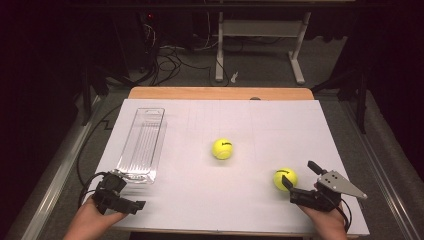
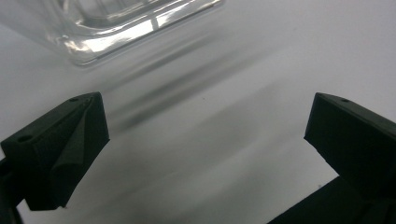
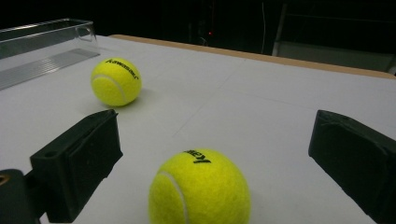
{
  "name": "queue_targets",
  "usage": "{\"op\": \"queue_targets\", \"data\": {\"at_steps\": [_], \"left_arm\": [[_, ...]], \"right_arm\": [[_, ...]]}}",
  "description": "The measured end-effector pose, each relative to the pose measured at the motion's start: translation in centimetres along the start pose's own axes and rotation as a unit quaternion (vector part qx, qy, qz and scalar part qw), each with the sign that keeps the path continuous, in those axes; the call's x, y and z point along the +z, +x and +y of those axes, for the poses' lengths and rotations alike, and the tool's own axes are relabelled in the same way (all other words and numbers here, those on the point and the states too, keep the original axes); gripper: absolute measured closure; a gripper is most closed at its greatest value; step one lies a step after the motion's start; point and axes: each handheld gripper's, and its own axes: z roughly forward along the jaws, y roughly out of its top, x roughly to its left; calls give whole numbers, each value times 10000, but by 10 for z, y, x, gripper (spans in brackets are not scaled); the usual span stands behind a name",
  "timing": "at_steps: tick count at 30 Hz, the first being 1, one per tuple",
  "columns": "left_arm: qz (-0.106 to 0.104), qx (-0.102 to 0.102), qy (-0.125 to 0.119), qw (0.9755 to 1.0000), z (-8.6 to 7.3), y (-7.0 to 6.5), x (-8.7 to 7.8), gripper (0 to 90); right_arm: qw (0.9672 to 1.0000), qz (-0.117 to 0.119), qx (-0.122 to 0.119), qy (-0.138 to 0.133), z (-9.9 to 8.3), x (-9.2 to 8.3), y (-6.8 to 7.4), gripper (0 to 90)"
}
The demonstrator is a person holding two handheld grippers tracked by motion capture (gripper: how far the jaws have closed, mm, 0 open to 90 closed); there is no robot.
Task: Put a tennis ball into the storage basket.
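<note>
Right gripper view: fuzzy yellow tennis ball (image 3: 200,189), black lettering, sits between wide-spread right tongs (image 3: 212,163).

You have two yellow tennis balls on the desk (image 1: 200,200): one (image 1: 222,148) near the middle, one (image 1: 285,178) toward your right. There is one clear plastic tray (image 1: 142,145), and you hold two grippers.

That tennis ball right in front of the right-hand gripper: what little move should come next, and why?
Probably ease the right gripper a little further forward around the near tennis ball, then close. Its jaws stand open with the ball lying between them on the table, not yet pinched. The clear plastic tray on the left looks like the likely place for it, and the other tennis ball lies farther off.
</note>
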Motion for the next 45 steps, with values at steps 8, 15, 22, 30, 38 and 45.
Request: {"op": "queue_targets", "data": {"at_steps": [8,15,22,30,38,45], "left_arm": [[-196,208,82,9996,4,-15,7,8],[-413,359,23,9985,10,-25,8,8],[-472,618,90,9969,16,-40,11,8],[-587,845,148,9946,23,-55,14,8],[-655,1058,157,9921,34,-71,18,8],[-674,1220,106,9902,44,-83,22,8]], "right_arm": [[10000,23,-9,10,0,1,0,27],[10000,34,-57,33,0,3,2,28],[10000,29,-75,42,0,3,2,28],[9999,38,-101,44,0,4,2,28],[9999,43,-109,41,0,4,2,28],[9999,49,-111,44,0,4,2,28]]}}
